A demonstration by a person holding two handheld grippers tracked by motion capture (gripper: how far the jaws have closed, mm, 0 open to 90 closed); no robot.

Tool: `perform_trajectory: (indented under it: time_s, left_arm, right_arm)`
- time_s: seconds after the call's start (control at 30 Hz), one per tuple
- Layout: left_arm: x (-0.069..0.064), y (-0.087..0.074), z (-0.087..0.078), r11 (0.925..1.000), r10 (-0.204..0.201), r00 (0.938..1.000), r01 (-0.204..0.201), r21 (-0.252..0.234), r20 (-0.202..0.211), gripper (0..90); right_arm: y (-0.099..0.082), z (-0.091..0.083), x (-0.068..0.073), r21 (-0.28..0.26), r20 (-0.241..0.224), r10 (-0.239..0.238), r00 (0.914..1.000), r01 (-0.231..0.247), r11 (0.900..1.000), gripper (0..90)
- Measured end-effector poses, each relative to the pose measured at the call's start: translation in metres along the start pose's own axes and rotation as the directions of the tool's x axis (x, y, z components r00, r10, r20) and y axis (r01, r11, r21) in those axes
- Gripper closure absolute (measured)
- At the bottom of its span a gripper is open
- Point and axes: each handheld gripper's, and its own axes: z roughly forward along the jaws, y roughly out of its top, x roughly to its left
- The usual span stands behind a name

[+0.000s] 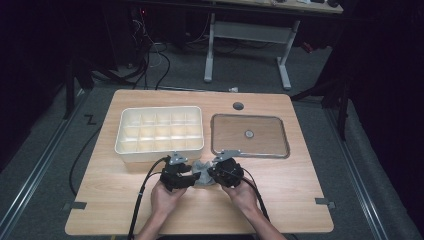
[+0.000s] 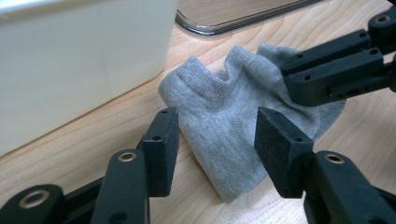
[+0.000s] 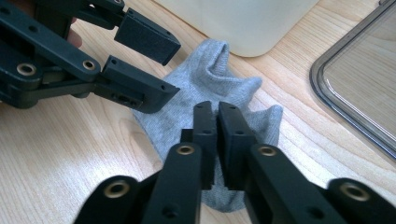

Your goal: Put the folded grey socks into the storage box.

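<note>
A small grey ankle sock (image 1: 202, 171) lies crumpled on the wooden table (image 1: 300, 190), just in front of the white box. My left gripper (image 1: 192, 178) comes at it from the left, held in a hand. In the left gripper view its jaws (image 2: 215, 140) stand open astride the sock (image 2: 224, 121), pads clear of the fabric. From the right, my right gripper (image 1: 212, 175) has its jaws (image 3: 218, 109) pressed together on a fold of the sock (image 3: 205, 77). The left gripper view shows those jaws (image 2: 287, 77) pinching the bunched edge. The left gripper (image 3: 170, 70) hovers just over the cloth.
A white box with several compartments (image 1: 160, 152) stands right behind the sock, its wall (image 2: 70, 60) close to my left jaws. To its right lies a clear shallow tray (image 1: 250, 116) holding a small round item (image 1: 248, 134). The table's front edge is near the hands.
</note>
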Motion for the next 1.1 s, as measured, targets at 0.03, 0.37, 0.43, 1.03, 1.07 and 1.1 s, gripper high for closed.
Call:
perform_trajectory:
  time_s: [0.03,0.37,0.43,1.03,1.07,1.1]
  left_arm:
    - [0.000,0.000,0.000,1.0000,0.000,1.0000,0.000,-0.001,0.001,50.4]
    - [-0.001,-0.013,0.010,0.9982,0.043,0.9973,-0.041,0.044,-0.060,53.4]
    - [-0.002,-0.015,0.010,0.9973,0.053,0.9965,-0.049,0.055,-0.065,53.2]
    - [-0.003,-0.017,0.012,0.9946,0.087,0.9922,-0.082,0.064,-0.089,44.7]
    - [-0.003,-0.017,0.012,0.9943,0.089,0.9919,-0.083,0.067,-0.091,44.3]
    - [-0.003,-0.017,0.012,0.9943,0.089,0.9917,-0.083,0.068,-0.093,44.1]
  right_arm:
    - [-0.001,-0.001,0.000,-0.013,0.002,-0.004,1.0000,0.004,0.9999,88.1]
    - [-0.016,0.000,-0.005,-0.016,0.041,0.002,0.9992,-0.001,0.9999,87.8]
    - [-0.021,0.002,-0.007,-0.008,0.043,0.024,0.9988,-0.024,0.9997,87.7]
    - [-0.041,0.010,-0.015,-0.022,0.066,0.040,0.9970,-0.039,0.9990,86.1]
    - [-0.040,0.010,-0.015,-0.016,0.072,0.038,0.9967,-0.037,0.9992,85.8]
    - [-0.040,0.011,-0.014,-0.019,0.073,0.036,0.9967,-0.034,0.9992,85.6]
